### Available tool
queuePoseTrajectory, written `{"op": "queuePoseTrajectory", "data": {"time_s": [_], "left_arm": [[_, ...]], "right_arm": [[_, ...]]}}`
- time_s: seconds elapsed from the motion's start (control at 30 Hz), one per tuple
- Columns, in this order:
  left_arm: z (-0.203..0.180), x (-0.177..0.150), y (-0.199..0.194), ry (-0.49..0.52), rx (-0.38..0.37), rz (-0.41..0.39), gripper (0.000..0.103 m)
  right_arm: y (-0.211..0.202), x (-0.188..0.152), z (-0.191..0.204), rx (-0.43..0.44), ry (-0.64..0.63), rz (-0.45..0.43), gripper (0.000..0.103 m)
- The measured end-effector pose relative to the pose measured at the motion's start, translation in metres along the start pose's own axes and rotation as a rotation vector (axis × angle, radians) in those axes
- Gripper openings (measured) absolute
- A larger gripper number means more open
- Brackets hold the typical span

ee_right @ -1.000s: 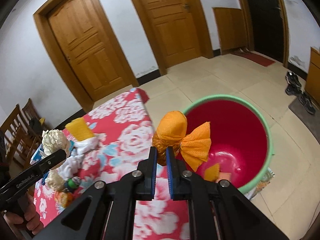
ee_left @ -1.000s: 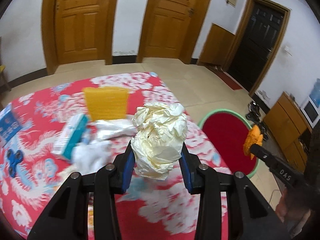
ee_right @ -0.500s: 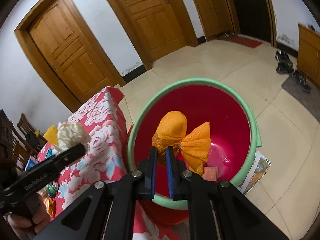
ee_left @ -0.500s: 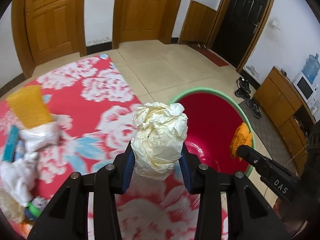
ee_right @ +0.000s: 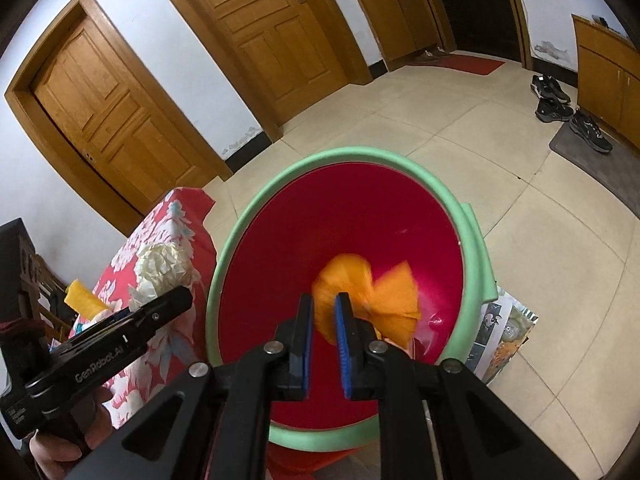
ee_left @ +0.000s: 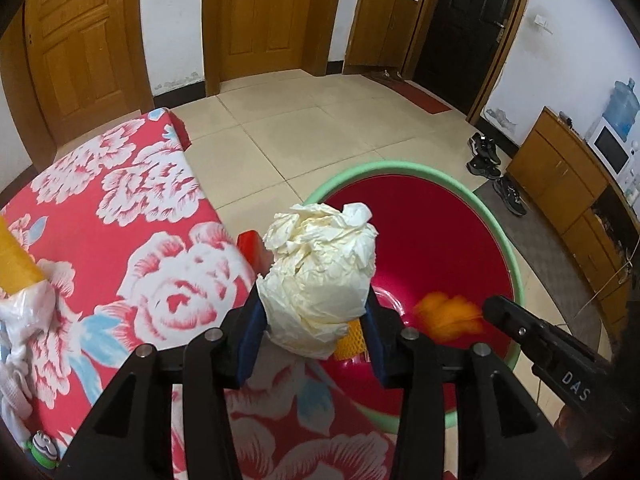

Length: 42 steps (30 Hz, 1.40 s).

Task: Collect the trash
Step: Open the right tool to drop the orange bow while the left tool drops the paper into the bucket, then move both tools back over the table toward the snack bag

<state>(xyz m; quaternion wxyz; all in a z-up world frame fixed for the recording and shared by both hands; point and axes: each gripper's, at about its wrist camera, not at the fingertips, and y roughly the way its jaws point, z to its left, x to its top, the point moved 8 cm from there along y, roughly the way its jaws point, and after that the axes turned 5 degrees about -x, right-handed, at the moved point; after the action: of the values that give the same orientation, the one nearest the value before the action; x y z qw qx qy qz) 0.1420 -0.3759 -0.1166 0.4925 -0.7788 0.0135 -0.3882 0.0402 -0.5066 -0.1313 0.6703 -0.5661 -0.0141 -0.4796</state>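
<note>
My right claw (ee_right: 323,322), jaws just parting, lets the blurred orange netting (ee_right: 366,300) fall ahead of it into the red bin (ee_right: 472,240). My left claw (ee_left: 316,334), loosening, cradles the paper wad (ee_left: 320,280); I should clear the rim before releasing.

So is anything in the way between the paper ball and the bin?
Nothing visible. The paper ball sits in the left gripper by the bin's open rim, and the opening below looks clear.
</note>
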Motion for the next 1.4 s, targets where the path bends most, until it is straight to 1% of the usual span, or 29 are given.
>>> {"op": "queuePoseTrajectory", "data": {"time_s": [0.1, 0.17, 0.27, 0.33, 0.4, 0.47, 0.6, 0.87, 0.97, 1.13, 1.2, 1.23, 1.4], "left_arm": [[-0.001, 0.002, 0.002, -0.007, -0.004, -0.005, 0.048], [-0.001, 0.003, 0.001, -0.011, -0.004, -0.006, 0.054], [0.001, 0.003, -0.001, -0.018, 0.0, -0.011, 0.054], [0.003, 0.005, -0.003, -0.024, 0.002, -0.015, 0.054], [0.005, 0.005, -0.008, -0.032, 0.007, -0.018, 0.054], [0.007, 0.005, -0.012, -0.04, 0.003, -0.021, 0.054], [0.009, 0.003, -0.024, -0.046, 0.001, -0.034, 0.054], [0.015, 0.001, -0.044, -0.073, -0.007, -0.056, 0.054], [0.019, 0.0, -0.053, -0.083, -0.008, -0.064, 0.054], [0.028, -0.002, -0.067, -0.09, 0.016, -0.075, 0.054], [0.033, -0.004, -0.074, -0.097, 0.028, -0.082, 0.054], [0.035, -0.006, -0.076, -0.099, 0.03, -0.084, 0.054], [0.047, -0.012, -0.094, -0.113, 0.041, -0.101, 0.054]], "right_arm": [[-0.001, 0.001, -0.004, 0.009, 0.013, -0.007, 0.031], [-0.003, 0.002, -0.004, 0.01, 0.016, -0.012, 0.033], [-0.007, 0.002, -0.006, 0.011, 0.025, -0.023, 0.041], [-0.012, 0.003, -0.006, 0.014, 0.029, -0.03, 0.044], [-0.016, 0.004, -0.006, 0.013, 0.029, -0.04, 0.049], [-0.02, 0.003, -0.007, 0.014, 0.031, -0.047, 0.05], [-0.026, 0.003, -0.004, 0.017, 0.033, -0.053, 0.057], [-0.035, 0.001, 0.004, 0.028, 0.024, -0.06, 0.063], [-0.039, -0.001, 0.007, 0.031, 0.022, -0.066, 0.063], [-0.046, -0.004, 0.014, 0.041, 0.017, -0.071, 0.063], [-0.05, -0.006, 0.02, 0.055, 0.016, -0.073, 0.068], [-0.052, -0.007, 0.021, 0.062, 0.014, -0.072, 0.069], [-0.061, -0.011, 0.036, 0.08, -0.007, -0.077, 0.069]]}}
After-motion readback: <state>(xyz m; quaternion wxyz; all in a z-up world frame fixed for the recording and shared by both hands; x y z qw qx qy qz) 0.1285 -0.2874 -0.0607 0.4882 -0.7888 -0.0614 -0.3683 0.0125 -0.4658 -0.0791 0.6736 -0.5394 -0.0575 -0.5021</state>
